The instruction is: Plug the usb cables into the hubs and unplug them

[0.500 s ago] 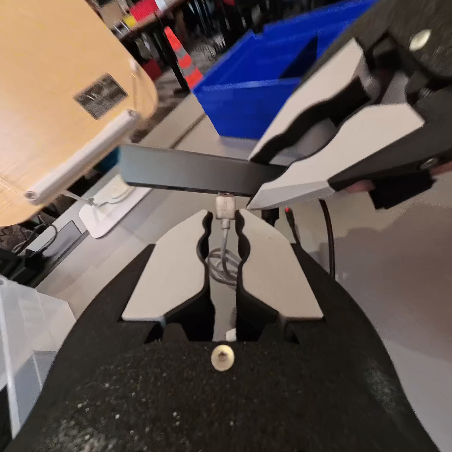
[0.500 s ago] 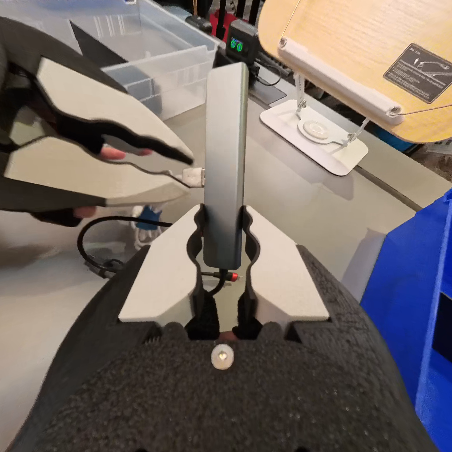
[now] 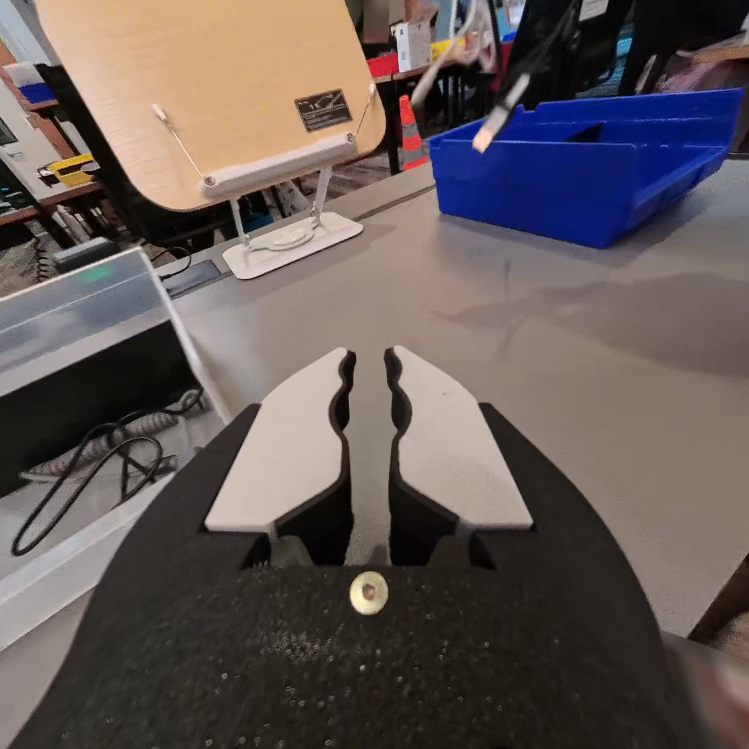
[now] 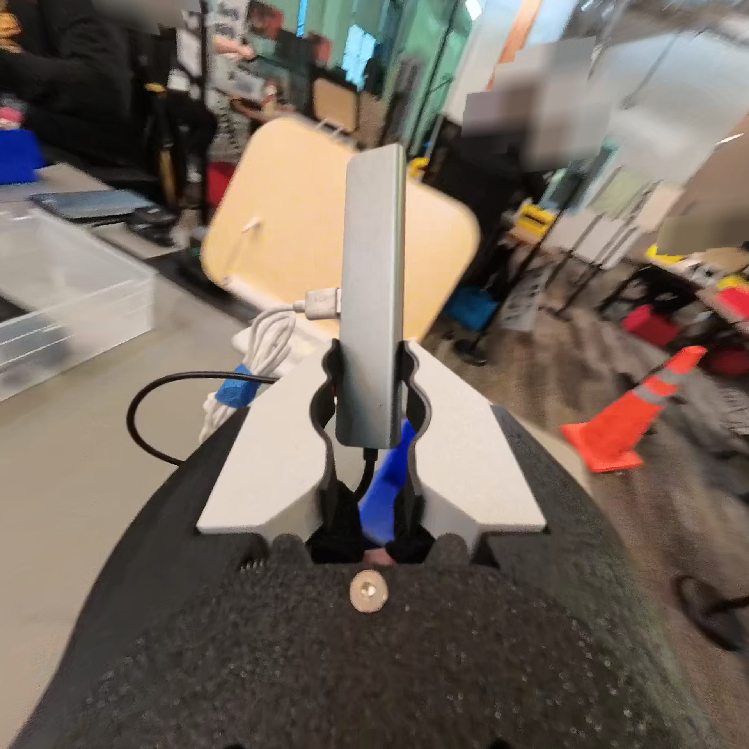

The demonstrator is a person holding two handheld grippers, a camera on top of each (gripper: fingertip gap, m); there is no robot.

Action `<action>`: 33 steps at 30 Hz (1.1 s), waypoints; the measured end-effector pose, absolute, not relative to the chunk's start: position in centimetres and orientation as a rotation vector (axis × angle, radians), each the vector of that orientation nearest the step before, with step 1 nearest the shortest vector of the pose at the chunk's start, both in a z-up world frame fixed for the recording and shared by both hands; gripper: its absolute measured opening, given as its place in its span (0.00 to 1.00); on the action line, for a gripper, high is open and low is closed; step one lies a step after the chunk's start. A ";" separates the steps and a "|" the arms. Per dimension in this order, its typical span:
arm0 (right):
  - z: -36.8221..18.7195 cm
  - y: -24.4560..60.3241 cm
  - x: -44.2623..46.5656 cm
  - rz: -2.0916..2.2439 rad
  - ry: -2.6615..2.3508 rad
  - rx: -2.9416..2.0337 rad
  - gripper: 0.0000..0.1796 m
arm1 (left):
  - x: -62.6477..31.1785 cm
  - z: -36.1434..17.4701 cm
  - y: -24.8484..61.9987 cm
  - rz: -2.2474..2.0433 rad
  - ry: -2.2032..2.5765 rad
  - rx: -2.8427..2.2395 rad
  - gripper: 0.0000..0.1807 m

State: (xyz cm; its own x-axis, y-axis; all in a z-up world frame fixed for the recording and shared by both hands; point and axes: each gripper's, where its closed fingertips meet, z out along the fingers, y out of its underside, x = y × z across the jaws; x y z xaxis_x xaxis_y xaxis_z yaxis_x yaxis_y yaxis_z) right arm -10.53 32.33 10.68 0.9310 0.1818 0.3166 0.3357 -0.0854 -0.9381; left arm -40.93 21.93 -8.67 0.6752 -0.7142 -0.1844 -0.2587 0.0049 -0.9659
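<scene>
Right wrist view: right gripper (image 4: 370, 352) pinches slim brushed-grey metal hub (image 4: 373, 292) upright; white USB plug (image 4: 323, 304) seated at nine o'clock. Left gripper (image 3: 369, 356) slightly parted, empty, over matte grey table (image 3: 527, 344).

Grey hub (image 4: 373, 283), white cable (image 4: 267, 344), blue bin (image 3: 567, 194)

Grey table (image 3: 506, 324), tan board on a white stand (image 3: 210, 97) far left, blue bin (image 3: 567, 190) far right, clear box (image 3: 81, 308) near left, orange cone (image 3: 410, 133) beyond the table edge
</scene>
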 end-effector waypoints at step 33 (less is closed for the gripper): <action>-9.2 42.1 5.9 -0.072 -1.288 -2.038 0.17 | -38.9 -8.2 20.9 -0.526 0.834 -1.539 0.02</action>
